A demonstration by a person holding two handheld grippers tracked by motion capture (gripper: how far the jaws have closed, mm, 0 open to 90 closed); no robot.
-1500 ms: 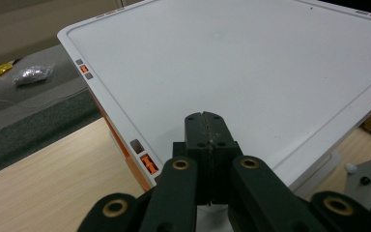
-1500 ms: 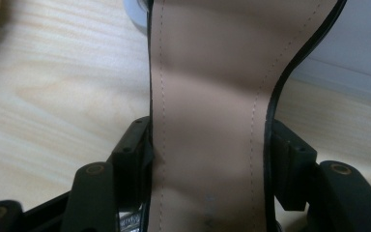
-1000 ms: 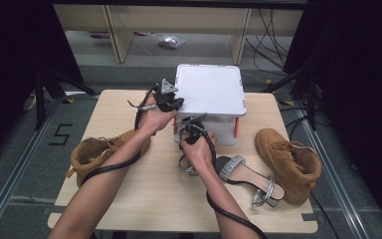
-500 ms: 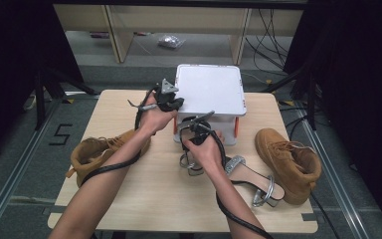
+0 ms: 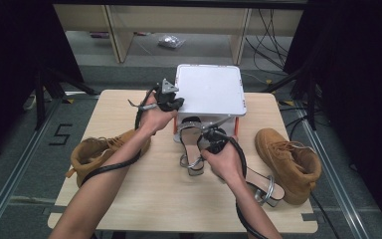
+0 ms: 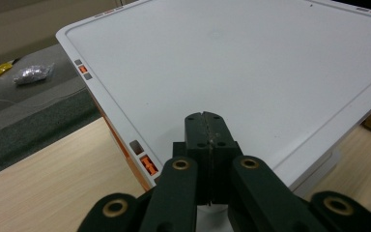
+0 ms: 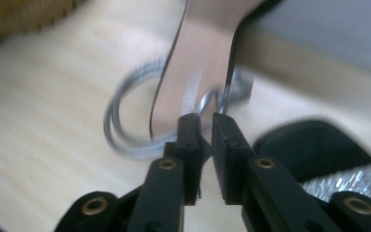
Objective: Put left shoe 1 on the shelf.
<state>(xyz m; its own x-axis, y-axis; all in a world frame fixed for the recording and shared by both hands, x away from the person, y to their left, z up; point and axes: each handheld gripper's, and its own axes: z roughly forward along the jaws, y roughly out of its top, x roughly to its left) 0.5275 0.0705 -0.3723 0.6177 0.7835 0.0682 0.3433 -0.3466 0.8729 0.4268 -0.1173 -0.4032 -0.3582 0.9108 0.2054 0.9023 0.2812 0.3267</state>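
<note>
**Around my table**

My light wooden table (image 5: 129,199) stands on grey carpet (image 5: 25,164), with a metal rail (image 5: 10,194) running along the lower left. A floor marking "5" (image 5: 59,134) sits at middle left. At the top, pale shelving (image 5: 114,25) stands lit; black curtains (image 5: 358,74) darken both sides, and cables (image 5: 271,25) hang upper right.

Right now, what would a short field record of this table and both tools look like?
left tool: jaws together, at the near edge of the white box lid
right tool: jaws have just been closing, thin silver strap between them
held sandal: in front of the box, gripped by its strap
second sandal: flat on the table
left boot: on its side
right boot: upright
</note>
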